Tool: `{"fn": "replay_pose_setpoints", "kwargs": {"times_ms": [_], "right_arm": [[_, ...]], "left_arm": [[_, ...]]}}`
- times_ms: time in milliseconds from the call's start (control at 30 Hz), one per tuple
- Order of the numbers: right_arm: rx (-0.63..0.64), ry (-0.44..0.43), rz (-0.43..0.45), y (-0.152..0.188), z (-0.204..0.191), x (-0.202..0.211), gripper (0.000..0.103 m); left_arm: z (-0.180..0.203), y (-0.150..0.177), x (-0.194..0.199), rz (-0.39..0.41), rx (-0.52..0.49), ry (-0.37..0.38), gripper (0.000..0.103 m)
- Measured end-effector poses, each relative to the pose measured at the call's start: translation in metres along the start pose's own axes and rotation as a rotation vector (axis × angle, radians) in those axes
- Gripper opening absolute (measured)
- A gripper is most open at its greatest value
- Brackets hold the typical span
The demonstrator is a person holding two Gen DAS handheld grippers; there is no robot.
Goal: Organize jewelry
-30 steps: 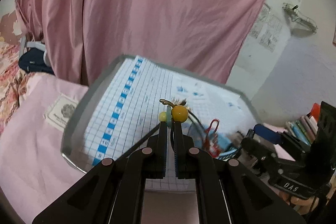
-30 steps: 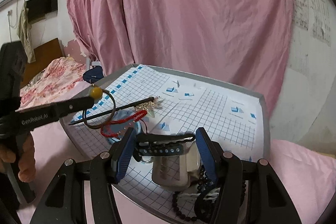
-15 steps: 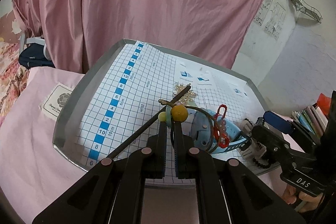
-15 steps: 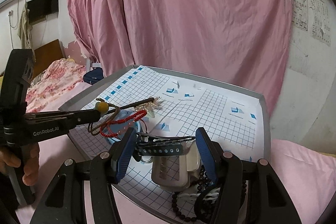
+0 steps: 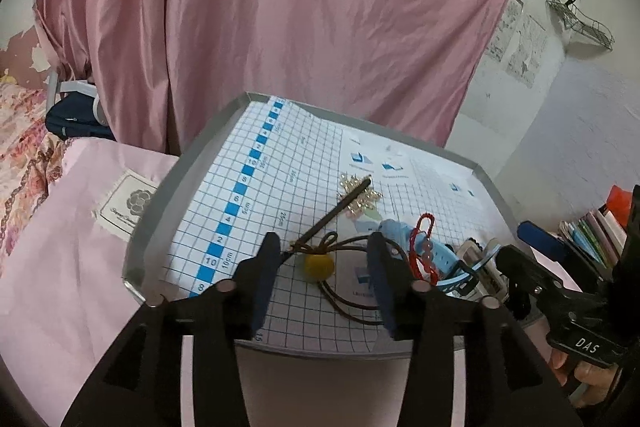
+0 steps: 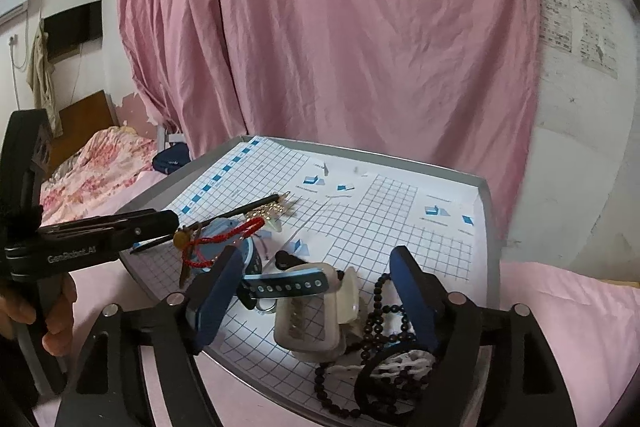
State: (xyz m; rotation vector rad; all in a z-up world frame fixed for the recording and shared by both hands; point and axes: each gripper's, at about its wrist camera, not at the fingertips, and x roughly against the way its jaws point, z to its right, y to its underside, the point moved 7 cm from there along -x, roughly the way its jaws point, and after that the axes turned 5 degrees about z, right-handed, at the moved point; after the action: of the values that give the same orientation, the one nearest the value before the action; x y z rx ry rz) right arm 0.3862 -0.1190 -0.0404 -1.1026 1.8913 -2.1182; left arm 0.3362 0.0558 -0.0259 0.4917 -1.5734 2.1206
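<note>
Both claws spread wide over the jewelry tray (image 5: 152, 211).
Left claw (image 5: 322, 269) empty, yellow-bead cord (image 5: 318, 266) lying between its fingers; right claw (image 6: 316, 291) at three o'clock, empty.

On your tray (image 6: 486, 227) you have one hair stick (image 5: 340, 205), one hair tie (image 5: 320, 265), one red cord (image 5: 424, 251), two watches (image 6: 304, 283), one bead string (image 6: 380, 311), and two grippers (image 5: 322, 267)

pink curtain (image 5: 280, 19), floral bedding (image 6: 104, 163), books (image 5: 596, 231)
</note>
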Motion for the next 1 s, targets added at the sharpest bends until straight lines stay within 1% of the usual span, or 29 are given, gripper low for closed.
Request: {"fn": "replay_pose_setpoints", "kwargs": {"times_ms": [33,67,100,133,167,233,333,400,667,767,800,833,1000], "right_arm": [[-0.006,0.004,0.007,-0.001,0.002,0.001,0.078],[-0.01,0.007,0.013,-0.001,0.003,0.003,0.081],[-0.014,0.011,0.022,-0.002,0.003,0.005,0.082],[-0.017,0.014,0.028,-0.002,0.004,0.006,0.087],[-0.02,0.018,0.035,-0.003,0.005,0.008,0.093],[-0.026,0.025,0.052,-0.004,0.007,0.011,0.099],[-0.035,0.024,0.076,-0.006,0.008,0.016,0.103],[-0.04,0.024,0.098,-0.008,0.009,0.02,0.103],[-0.052,0.042,0.188,-0.014,0.013,0.037,0.103],[-0.044,0.055,0.218,-0.015,0.014,0.044,0.103],[-0.042,0.061,0.231,-0.016,0.014,0.046,0.103],[-0.04,0.066,0.243,-0.016,0.015,0.049,0.103],[-0.029,0.106,0.311,-0.017,0.016,0.063,0.103]], "left_arm": [[-0.001,-0.001,0.002,0.01,0.0,-0.011,0.058],[-0.001,-0.003,0.003,0.025,0.002,-0.021,0.064],[-0.002,-0.005,0.006,0.046,0.005,-0.025,0.075],[-0.002,-0.007,0.009,0.064,0.006,-0.024,0.08],[-0.002,-0.01,0.014,0.096,0.005,-0.019,0.082],[-0.001,-0.013,0.02,0.133,0.0,-0.01,0.096],[0.002,-0.017,0.029,0.195,-0.011,-0.006,0.097],[0.003,-0.019,0.034,0.228,-0.027,-0.018,0.098],[0.006,-0.023,0.045,0.288,-0.058,-0.043,0.098],[0.007,-0.026,0.052,0.328,-0.055,-0.031,0.098],[0.008,-0.026,0.055,0.34,-0.053,-0.024,0.101],[0.008,-0.027,0.057,0.351,-0.052,-0.018,0.101],[0.01,-0.03,0.07,0.403,-0.048,-0.007,0.101]]}}
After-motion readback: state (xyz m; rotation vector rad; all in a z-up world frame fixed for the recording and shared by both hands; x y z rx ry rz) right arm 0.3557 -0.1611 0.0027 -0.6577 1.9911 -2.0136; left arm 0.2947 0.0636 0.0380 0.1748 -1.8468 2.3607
